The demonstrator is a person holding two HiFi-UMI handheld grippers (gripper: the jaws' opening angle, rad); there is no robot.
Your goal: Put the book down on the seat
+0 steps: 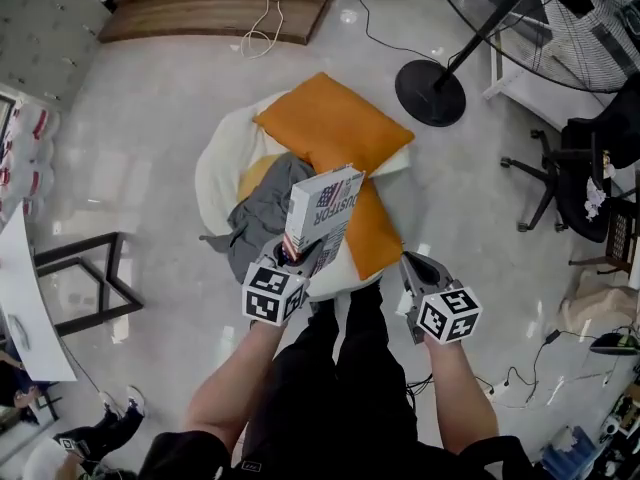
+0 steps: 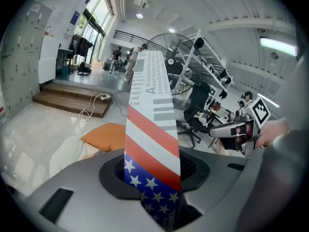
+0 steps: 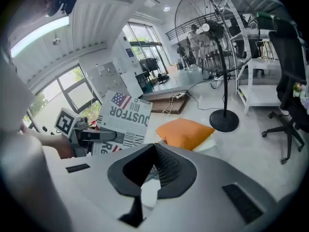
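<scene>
A book (image 1: 322,211) with a stars-and-stripes cover stands upright over the seat, and my left gripper (image 1: 290,253) is shut on its lower edge. In the left gripper view the book (image 2: 152,129) rises straight from between the jaws. The seat is a cream beanbag (image 1: 225,158) carrying an orange cushion (image 1: 335,123) and a crumpled grey cloth (image 1: 262,218). My right gripper (image 1: 415,268) hangs to the right of the seat's near edge, shut with nothing in it. The right gripper view shows the book (image 3: 120,117) and the orange cushion (image 3: 186,132) ahead.
A standing fan's round black base (image 1: 430,92) sits on the floor behind the seat to the right. A black office chair (image 1: 580,168) is at far right. A wooden step (image 1: 215,13) with a cable lies at the back, and a black metal frame (image 1: 85,283) stands at left.
</scene>
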